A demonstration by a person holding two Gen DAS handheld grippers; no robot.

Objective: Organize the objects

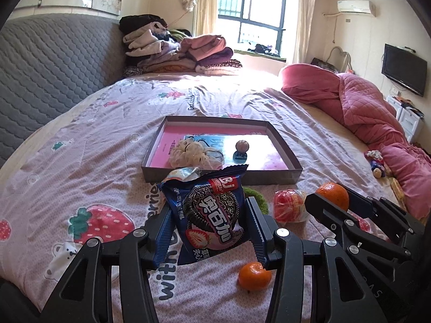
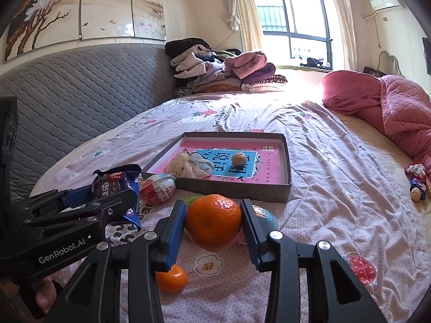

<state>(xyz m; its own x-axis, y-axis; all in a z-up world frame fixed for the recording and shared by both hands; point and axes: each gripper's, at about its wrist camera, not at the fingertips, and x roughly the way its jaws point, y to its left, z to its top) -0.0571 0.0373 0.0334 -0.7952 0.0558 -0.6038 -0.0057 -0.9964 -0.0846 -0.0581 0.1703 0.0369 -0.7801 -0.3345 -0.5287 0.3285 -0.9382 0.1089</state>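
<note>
The bed (image 1: 80,140) carried a shallow box (image 1: 282,173) holding a book. Just before it, the left tongs (image 1: 210,231) clamped a blue biscuit packet (image 1: 210,215), lifted; the right tongs (image 2: 214,226) squeezed an orange (image 2: 212,220). A smaller orange (image 1: 254,276) lay below.

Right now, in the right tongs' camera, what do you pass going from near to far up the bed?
Small orange → big orange gripped in the right tongs → shallow box → little round figurine inside it → pile of folded clothes → window.
</note>
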